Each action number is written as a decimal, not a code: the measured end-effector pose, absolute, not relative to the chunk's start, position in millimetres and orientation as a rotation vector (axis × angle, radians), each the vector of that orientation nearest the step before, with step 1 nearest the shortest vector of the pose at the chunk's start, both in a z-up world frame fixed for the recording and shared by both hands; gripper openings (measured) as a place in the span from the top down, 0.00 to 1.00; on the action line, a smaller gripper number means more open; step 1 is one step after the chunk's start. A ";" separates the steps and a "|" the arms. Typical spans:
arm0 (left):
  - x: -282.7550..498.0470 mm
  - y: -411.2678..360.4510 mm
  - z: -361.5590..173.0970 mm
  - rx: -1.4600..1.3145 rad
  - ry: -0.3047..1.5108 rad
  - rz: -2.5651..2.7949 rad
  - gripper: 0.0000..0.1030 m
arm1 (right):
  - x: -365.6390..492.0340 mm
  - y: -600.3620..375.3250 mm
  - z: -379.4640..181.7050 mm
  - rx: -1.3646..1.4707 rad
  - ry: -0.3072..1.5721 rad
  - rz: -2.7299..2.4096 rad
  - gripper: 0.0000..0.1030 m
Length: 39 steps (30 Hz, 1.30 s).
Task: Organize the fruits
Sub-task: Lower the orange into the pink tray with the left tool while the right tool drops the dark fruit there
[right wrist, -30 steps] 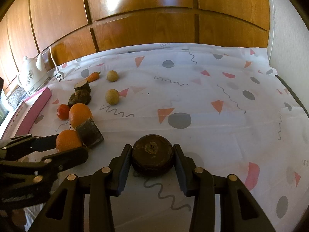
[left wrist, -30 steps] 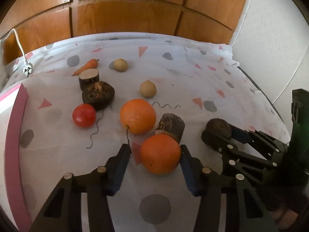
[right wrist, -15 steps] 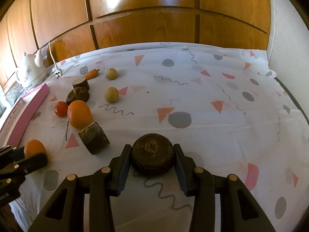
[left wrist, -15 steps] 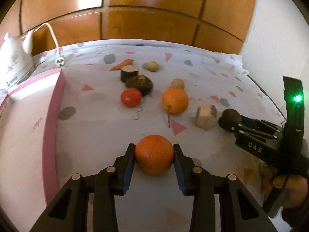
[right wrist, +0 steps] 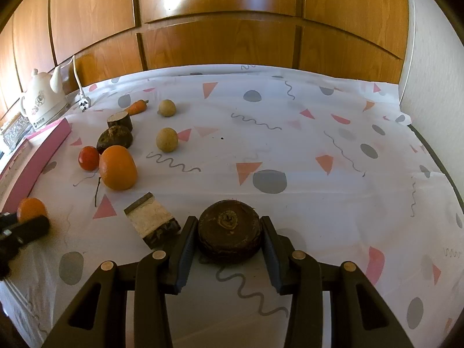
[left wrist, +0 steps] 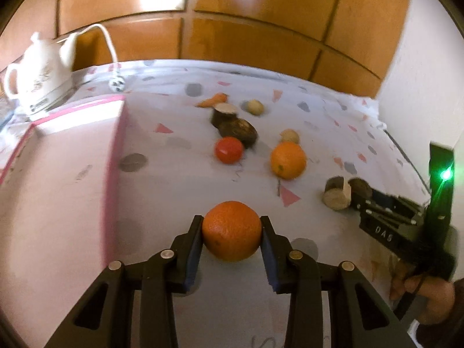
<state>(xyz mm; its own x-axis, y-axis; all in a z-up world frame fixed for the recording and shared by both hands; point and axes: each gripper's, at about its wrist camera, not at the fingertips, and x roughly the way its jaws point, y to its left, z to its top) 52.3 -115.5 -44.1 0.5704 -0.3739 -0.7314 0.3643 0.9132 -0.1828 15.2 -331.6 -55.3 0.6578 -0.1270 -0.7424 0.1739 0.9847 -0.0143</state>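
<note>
- My left gripper point(left wrist: 232, 227) is clenching an orange point(left wrist: 232, 230); both pads are pressing its sides, and it is sitting near the pink-edged tray point(left wrist: 113, 174) on my left.
- My right gripper point(right wrist: 230, 232) is grasping a dark round root point(right wrist: 230, 233), the pads touching it on both sides, low over the patterned cloth point(right wrist: 290, 145).
- A cut dark chunk point(right wrist: 152, 220) with a pale face is lying just beside my right gripper's left finger.
- I am counting two oranges: the held one and a free orange point(right wrist: 117, 168) farther back.
- I am also seeing one tomato point(right wrist: 88, 158), one carrot point(right wrist: 137, 106), two pale round fruits point(right wrist: 166, 140), one dark lump point(right wrist: 115, 139) and one cut stump point(right wrist: 119, 120).
- All of these are clustering on the cloth's left half; its right half is lying open up to the white wall point(right wrist: 429, 58).
- A wooden panel point(right wrist: 232, 29) is closing the far edge, with a white kettle point(right wrist: 43, 101) standing in the far left corner.
</note>
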 end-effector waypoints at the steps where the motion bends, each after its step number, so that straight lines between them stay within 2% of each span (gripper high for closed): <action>1: 51.5 -110.0 -39.4 -0.023 0.853 -0.424 0.63 | 15.4 -331.2 -55.4 0.057 0.837 -0.172 0.58; 11: 53.2 -46.5 -10.8 -0.060 0.797 -0.265 0.63 | 15.7 -329.9 -53.7 0.048 0.848 -0.182 0.59; 23: 67.7 28.8 -22.6 -0.078 0.810 -0.015 0.63 | 7.9 -322.9 -19.7 0.026 0.776 -0.217 0.59; 30: 65.4 40.5 -28.9 -0.100 0.822 0.022 0.63 | 12.8 -273.4 11.8 0.005 0.734 -0.028 0.59; 39: 66.0 54.7 -30.6 -0.132 0.830 0.053 0.62 | 32.2 -181.6 5.2 0.023 0.804 0.278 0.59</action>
<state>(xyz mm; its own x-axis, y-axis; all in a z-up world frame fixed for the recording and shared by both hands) 66.0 54.7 -30.6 0.6742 -0.0052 -0.7386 -0.0984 0.9904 -0.0968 32.2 -181.6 5.2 0.6597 0.2545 -0.7071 -0.2374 0.9633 0.1253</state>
